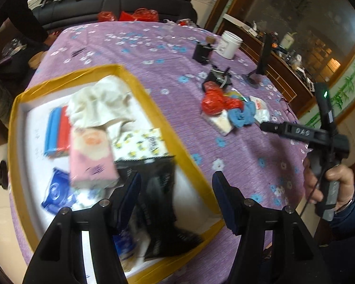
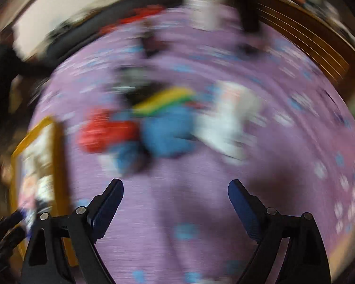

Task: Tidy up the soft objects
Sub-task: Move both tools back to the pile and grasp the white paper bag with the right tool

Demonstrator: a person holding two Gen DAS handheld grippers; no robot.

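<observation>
A gold-rimmed box [image 1: 139, 87] on the purple tablecloth holds soft items: a white cloth [image 1: 99, 104], a pink tissue pack [image 1: 92, 158], a blue-red pack [image 1: 58, 130], a blue pouch [image 1: 56, 191] and a black packet [image 1: 158, 201]. My left gripper [image 1: 176, 179] is open and empty above the black packet. A loose pile lies to the right on the table: a red bag [image 1: 215, 100], a blue cloth [image 1: 242, 114] and a white tissue pack [image 1: 222, 123]. My right gripper [image 2: 176, 187] is open and empty, short of that pile [image 2: 168, 132]; its view is blurred.
A white jar [image 1: 229, 45], a small black device [image 1: 202, 52] and a black stand [image 1: 264, 56] sit at the table's far right. A dark sofa [image 1: 116, 9] with red bags is behind. A wooden cabinet [image 1: 286, 75] runs along the right.
</observation>
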